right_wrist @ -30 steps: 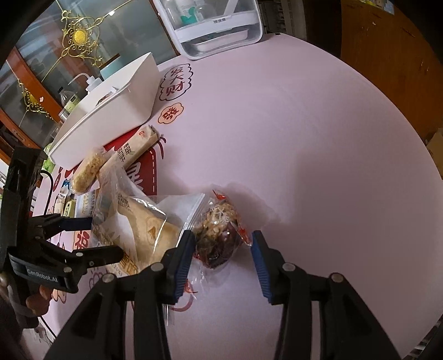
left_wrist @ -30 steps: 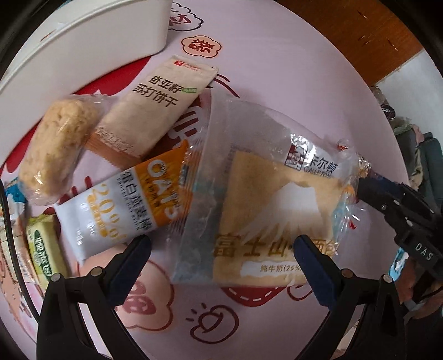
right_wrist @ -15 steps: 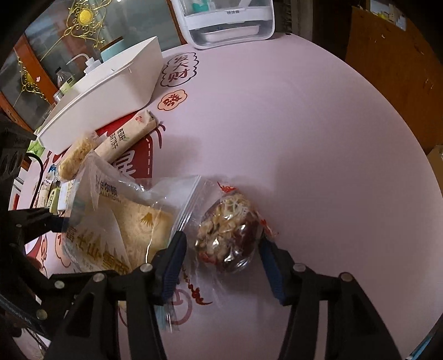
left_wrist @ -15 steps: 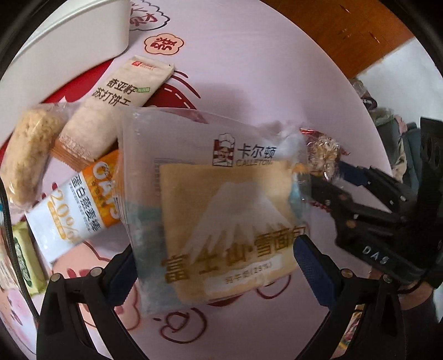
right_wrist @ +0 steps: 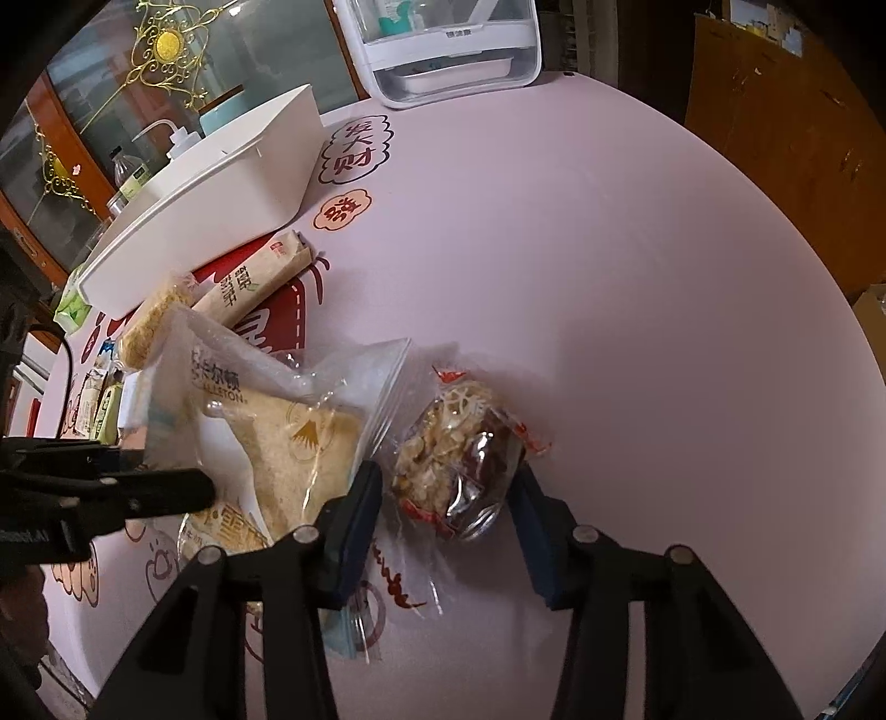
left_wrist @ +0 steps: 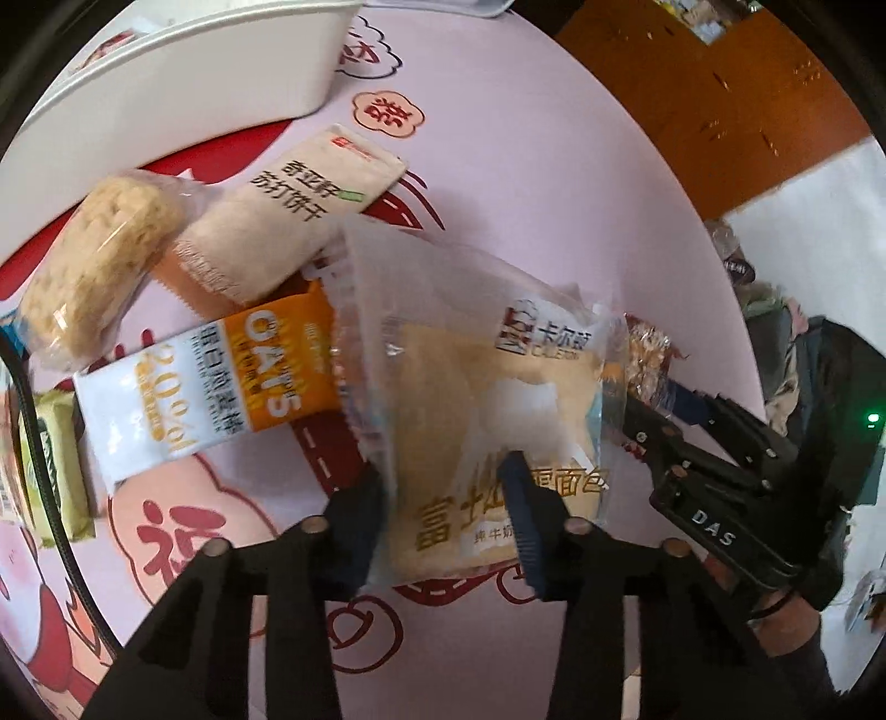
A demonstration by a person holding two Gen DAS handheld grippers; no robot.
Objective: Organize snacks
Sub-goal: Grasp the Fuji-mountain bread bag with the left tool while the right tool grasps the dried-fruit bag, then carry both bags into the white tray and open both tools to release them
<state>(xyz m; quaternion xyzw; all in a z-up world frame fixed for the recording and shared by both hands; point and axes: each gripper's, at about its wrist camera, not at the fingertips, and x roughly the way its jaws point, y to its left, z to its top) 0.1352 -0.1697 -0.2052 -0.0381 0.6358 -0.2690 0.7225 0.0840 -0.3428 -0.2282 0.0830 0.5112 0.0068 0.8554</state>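
Observation:
My left gripper (left_wrist: 443, 501) is shut on the near end of a clear-wrapped bread packet (left_wrist: 487, 399), which is creased between the fingers; the packet also shows in the right wrist view (right_wrist: 277, 437). My right gripper (right_wrist: 448, 515) is shut on a small packet of nuts and red dates (right_wrist: 459, 465), with both pads against its sides; that packet peeks out behind the bread in the left wrist view (left_wrist: 645, 360). An OATS bar (left_wrist: 221, 382), a cracker packet (left_wrist: 282, 221) and a puffed rice cake (left_wrist: 94, 266) lie on the pink table.
A white bin (right_wrist: 221, 205) stands at the back left, also in the left wrist view (left_wrist: 166, 83). A white appliance (right_wrist: 448, 50) stands at the table's far edge. Small green packets (left_wrist: 55, 471) lie at the left. The right gripper's body (left_wrist: 731, 487) sits close to the right of the bread.
My left gripper has closed on the bread packet, creasing it. My right gripper has closed in on the nut and date packet.

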